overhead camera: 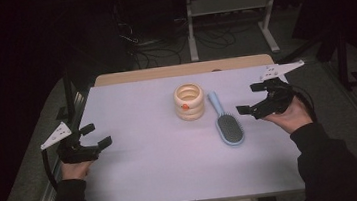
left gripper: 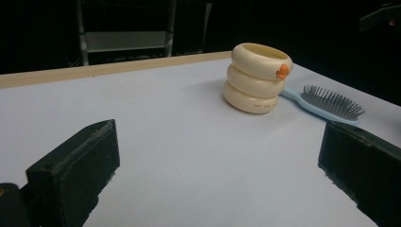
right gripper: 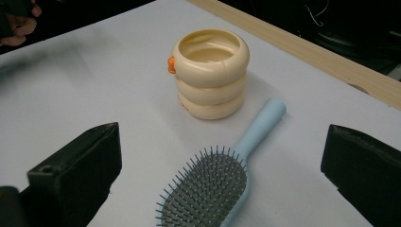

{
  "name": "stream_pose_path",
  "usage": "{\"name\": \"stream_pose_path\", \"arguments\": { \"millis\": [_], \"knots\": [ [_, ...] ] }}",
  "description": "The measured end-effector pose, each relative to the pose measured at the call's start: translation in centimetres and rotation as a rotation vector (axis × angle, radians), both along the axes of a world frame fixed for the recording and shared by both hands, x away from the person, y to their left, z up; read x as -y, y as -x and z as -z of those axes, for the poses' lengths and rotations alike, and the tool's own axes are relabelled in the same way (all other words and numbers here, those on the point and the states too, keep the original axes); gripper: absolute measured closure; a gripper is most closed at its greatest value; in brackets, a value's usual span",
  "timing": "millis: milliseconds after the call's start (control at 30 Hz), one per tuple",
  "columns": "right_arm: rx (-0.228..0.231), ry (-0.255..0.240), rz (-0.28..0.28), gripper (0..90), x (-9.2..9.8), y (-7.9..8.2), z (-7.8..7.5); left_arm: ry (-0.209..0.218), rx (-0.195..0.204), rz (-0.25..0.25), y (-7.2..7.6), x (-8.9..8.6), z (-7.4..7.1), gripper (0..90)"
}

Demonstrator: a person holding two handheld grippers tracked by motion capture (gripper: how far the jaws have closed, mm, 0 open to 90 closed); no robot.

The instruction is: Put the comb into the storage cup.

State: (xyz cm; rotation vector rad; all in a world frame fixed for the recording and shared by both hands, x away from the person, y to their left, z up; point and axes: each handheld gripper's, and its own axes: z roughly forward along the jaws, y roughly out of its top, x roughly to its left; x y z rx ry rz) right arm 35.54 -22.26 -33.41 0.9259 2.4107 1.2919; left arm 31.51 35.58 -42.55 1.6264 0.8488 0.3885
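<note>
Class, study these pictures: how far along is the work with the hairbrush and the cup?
Nothing looks done: the hairbrush lies flat on the table beside the empty cup. In hand: the open right tool hovers near the brush. Left: grasping it; the left tool waits open.

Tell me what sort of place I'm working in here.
Probably a lab or recording workspace, not a home: a plain white table in a dark room, loose cables on the floor behind it, and a bare metal frame. Only a holder and brush are laid out.
</note>
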Motion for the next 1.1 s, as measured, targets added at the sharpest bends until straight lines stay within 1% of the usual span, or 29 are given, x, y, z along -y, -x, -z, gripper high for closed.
{"name": "stream_pose_path", "arguments": {
  "millis": [100, 467, 633, 900, 1100],
  "knots": [
    [0.001, -0.013, -0.005, 0.0, -0.3, -0.2, -0.3, 0.002, 0.000, 0.000, 0.0, 0.0, 0.0, 0.0],
    [-0.016, 0.008, -0.030, 0.0, -1.5, -1.8, -0.9, 0.005, 0.000, 0.008, -0.1, 0.0, 0.0, 0.0],
    [-0.025, 0.008, -0.044, 0.0, -2.0, -2.4, -0.8, 0.006, 0.003, 0.010, -0.1, 0.0, 0.0, 0.0],
    [-0.043, 0.025, -0.050, 0.0, -2.9, -3.7, -0.6, 0.009, 0.004, 0.010, -0.1, 0.0, 0.0, 0.0],
    [-0.054, 0.042, -0.050, 0.0, -3.5, -5.1, -0.6, 0.008, 0.006, 0.012, -0.1, 0.0, 0.0, 0.0]
  ]
}}
